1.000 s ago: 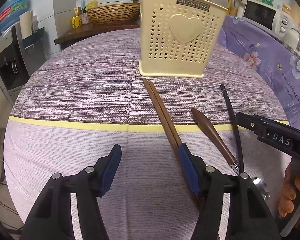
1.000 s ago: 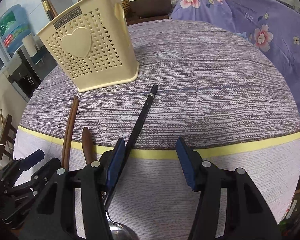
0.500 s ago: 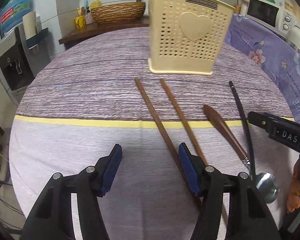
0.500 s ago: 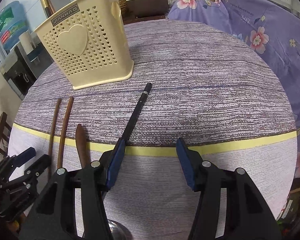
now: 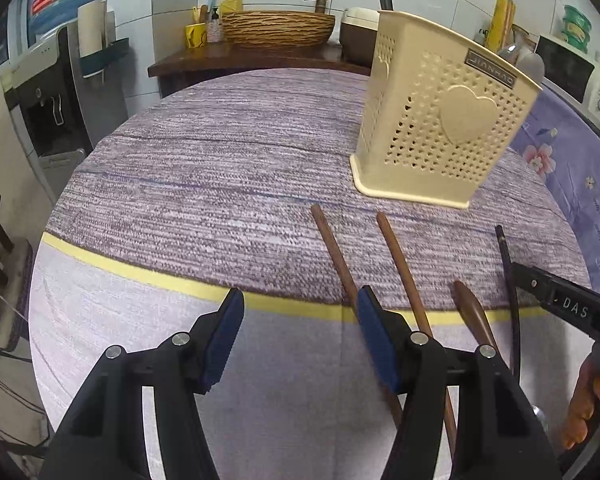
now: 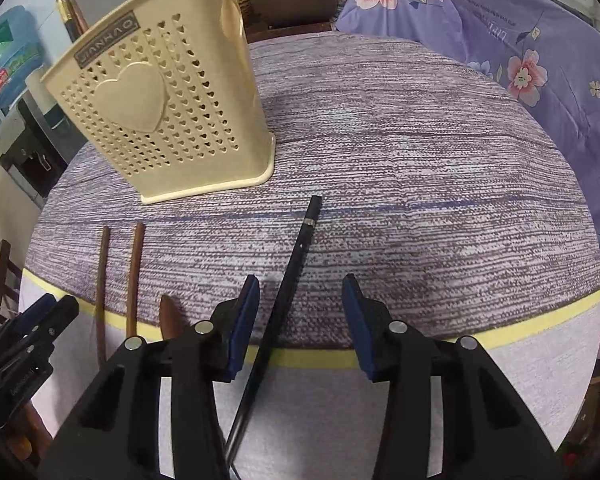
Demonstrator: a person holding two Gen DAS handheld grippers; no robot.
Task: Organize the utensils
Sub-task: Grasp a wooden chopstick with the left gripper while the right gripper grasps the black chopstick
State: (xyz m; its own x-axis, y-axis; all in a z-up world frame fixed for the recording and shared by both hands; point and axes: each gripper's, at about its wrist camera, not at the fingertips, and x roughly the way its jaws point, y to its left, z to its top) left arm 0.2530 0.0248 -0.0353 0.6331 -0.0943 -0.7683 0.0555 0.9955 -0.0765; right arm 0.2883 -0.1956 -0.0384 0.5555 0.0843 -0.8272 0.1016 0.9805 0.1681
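Observation:
A cream perforated utensil holder (image 5: 440,128) (image 6: 168,108) with a heart stands on the round table. Two brown chopsticks (image 5: 336,256) (image 6: 134,272) lie in front of it, slightly apart. Beside them lie a brown-handled utensil (image 5: 472,312) (image 6: 170,318) and a black-handled spoon (image 5: 508,280) (image 6: 292,284). My left gripper (image 5: 300,320) is open and empty, its right finger over the left chopstick. My right gripper (image 6: 300,312) is open, its fingers either side of the black handle, not closed on it. The spoon's bowl is hidden.
The table wears a purple striped cloth (image 5: 220,168) with a yellow band (image 5: 140,272). A floral purple cover (image 6: 540,60) lies to the right. Behind are a wooden counter with a wicker basket (image 5: 276,28), a water dispenser (image 5: 48,100) and a microwave (image 5: 572,72).
The two chopsticks, together a second ago, now lie apart. My left gripper has shifted left. My right gripper has moved so that the black handle lies between its fingers.

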